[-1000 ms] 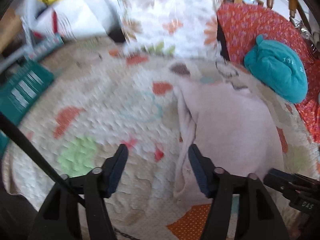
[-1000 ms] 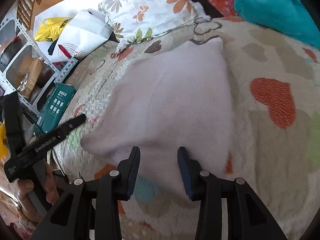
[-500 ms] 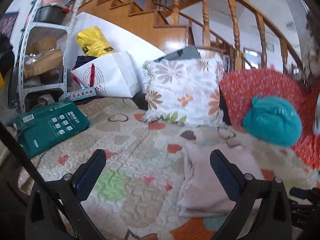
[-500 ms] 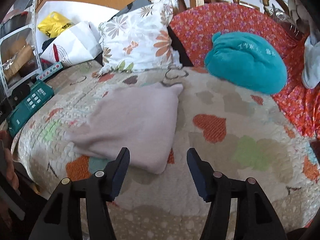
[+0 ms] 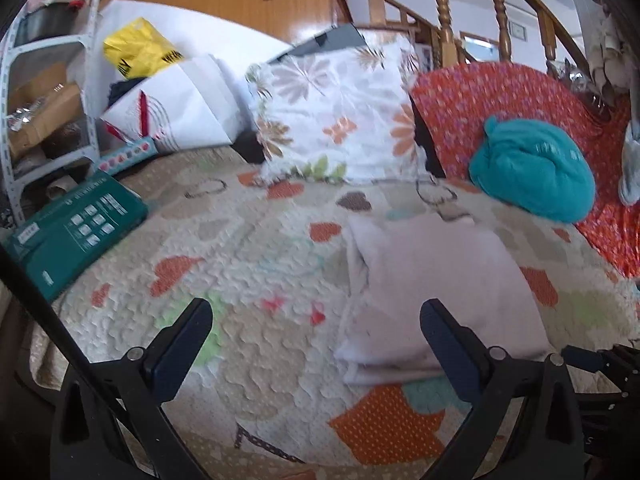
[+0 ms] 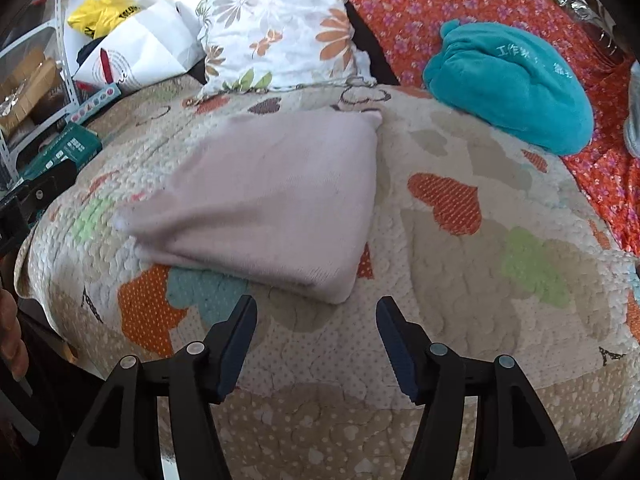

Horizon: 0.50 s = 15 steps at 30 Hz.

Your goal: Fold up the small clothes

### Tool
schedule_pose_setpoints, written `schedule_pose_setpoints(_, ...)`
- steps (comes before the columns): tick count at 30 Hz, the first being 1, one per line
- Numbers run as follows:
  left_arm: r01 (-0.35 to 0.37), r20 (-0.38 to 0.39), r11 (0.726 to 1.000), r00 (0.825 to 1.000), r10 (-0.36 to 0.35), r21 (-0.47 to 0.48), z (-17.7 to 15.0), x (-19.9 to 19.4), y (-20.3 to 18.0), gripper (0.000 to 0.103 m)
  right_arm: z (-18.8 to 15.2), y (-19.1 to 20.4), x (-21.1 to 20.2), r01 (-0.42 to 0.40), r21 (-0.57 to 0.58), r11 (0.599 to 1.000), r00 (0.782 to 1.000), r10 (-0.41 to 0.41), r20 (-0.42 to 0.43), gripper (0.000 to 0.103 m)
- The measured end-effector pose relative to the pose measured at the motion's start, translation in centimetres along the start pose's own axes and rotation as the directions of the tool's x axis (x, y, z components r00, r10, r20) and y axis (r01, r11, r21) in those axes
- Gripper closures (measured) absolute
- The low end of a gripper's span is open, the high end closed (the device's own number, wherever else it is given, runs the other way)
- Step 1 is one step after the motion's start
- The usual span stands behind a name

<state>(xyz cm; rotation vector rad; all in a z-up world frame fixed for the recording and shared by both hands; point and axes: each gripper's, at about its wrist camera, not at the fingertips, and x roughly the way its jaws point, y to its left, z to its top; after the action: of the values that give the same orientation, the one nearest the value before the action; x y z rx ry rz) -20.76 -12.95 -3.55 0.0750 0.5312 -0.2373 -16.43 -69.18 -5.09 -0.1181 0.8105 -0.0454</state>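
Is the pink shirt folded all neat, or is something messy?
Mostly neat: the pink garment lies folded flat on the quilt. Only its left edge looks a little bunched, with layers peeking out. Nothing spilled or damaged.

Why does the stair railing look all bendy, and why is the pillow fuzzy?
Left wrist view: the fisheye lens curves the wooden stair railing, and blur smears the white flowered pillow. Right wrist view: the folded pale pink garment is softly blurred; daylight is even.
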Motion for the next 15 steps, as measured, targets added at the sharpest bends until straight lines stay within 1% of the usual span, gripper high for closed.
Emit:
schedule_pose_setpoints(5, 0.027, -0.069, 1.000, 0.997, -0.027, -0.001, -0.5, 1.2, -0.4, 0.000, -0.2, -0.1, 0.7, 0.002, 0.006, 1.000, 1.000, -0.002, -0.019, 0.036)
schedule_pose_setpoints(9, 0.016, -0.116, 1.000, 0.993, -0.014, 0.016, -0.9, 2.1, -0.8, 0.000, -0.2, -0.5, 1.2, 0.004, 0.024, 1.000, 0.999, -0.003, -0.035, 0.035)
schedule_pose_setpoints(15, 0.011, -0.158, 0.999, 0.987, -0.004, 0.040, -1.5, 2.8, -1.3, 0.000, -0.3, -0.9, 1.7, 0.004, 0.041, 0.999, 0.999, -0.002, -0.054, 0.035)
